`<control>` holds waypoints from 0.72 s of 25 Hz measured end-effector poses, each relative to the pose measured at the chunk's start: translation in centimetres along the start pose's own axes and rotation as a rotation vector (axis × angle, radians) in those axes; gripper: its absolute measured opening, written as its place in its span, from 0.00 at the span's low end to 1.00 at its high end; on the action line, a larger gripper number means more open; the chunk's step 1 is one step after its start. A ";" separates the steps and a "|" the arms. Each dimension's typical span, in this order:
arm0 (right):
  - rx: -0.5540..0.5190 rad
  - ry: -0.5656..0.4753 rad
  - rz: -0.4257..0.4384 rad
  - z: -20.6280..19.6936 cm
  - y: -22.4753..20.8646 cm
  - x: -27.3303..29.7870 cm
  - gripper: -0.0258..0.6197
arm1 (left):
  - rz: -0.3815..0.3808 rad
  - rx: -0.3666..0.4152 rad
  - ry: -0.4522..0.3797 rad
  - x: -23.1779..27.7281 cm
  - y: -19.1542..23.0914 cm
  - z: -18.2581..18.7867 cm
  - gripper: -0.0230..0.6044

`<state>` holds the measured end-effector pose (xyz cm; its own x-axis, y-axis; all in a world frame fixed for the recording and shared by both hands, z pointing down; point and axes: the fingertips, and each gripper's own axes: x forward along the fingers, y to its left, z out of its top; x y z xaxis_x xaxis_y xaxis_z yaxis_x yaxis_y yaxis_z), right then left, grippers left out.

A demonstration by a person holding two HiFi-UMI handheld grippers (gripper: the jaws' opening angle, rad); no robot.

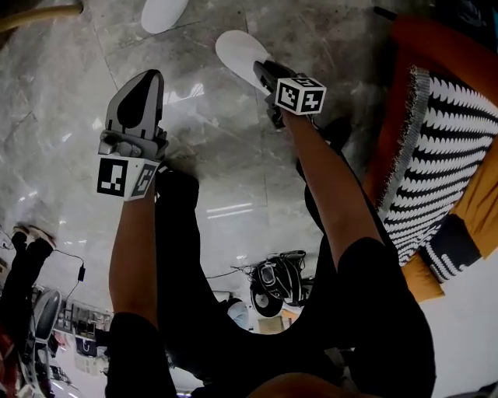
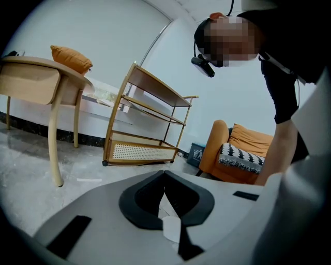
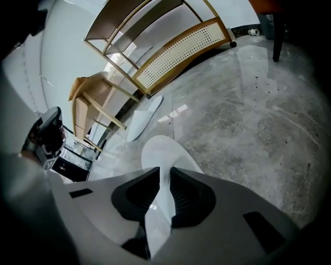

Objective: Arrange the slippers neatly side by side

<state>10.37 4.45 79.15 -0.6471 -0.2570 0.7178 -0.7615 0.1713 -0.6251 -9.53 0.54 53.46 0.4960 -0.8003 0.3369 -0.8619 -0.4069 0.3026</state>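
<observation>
Right gripper (image 3: 164, 190) seemingly pinches slipper (image 3: 164, 152) edge — bare floor (image 3: 248, 116) around.

Two white slippers, plain and smooth.

Near slipper (image 1: 240, 48): rounded end pointed to 11 o'clock in the head view, other end pinched between the jaws of the right gripper (image 1: 264, 76). Could not tell whether it rested on the floor (image 1: 70, 116).

Far slipper (image 1: 162, 12): lay flat on the floor at 10 o'clock from the near slipper, apart from it and not parallel.
</observation>
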 end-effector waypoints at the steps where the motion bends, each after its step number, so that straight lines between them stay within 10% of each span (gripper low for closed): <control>1: -0.003 -0.002 -0.001 0.1 0.0 0.1 0.15 | 0.000 0.002 0.001 -0.1 0.0 0.0 0.06; 9: -0.091 0.016 0.035 0.6 1.4 -0.5 0.10 | 0.000 0.003 0.012 -0.9 -0.2 -0.2 0.06; 18: -0.501 0.189 0.144 1.1 5.7 -1.3 0.10 | 0.016 -0.002 0.002 -2.3 -0.6 0.5 0.06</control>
<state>6.95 4.77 74.33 -0.7065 -0.0306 0.7071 -0.5599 0.6352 -0.5319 -10.22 2.42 52.05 0.4827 -0.8057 0.3434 -0.8694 -0.3936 0.2986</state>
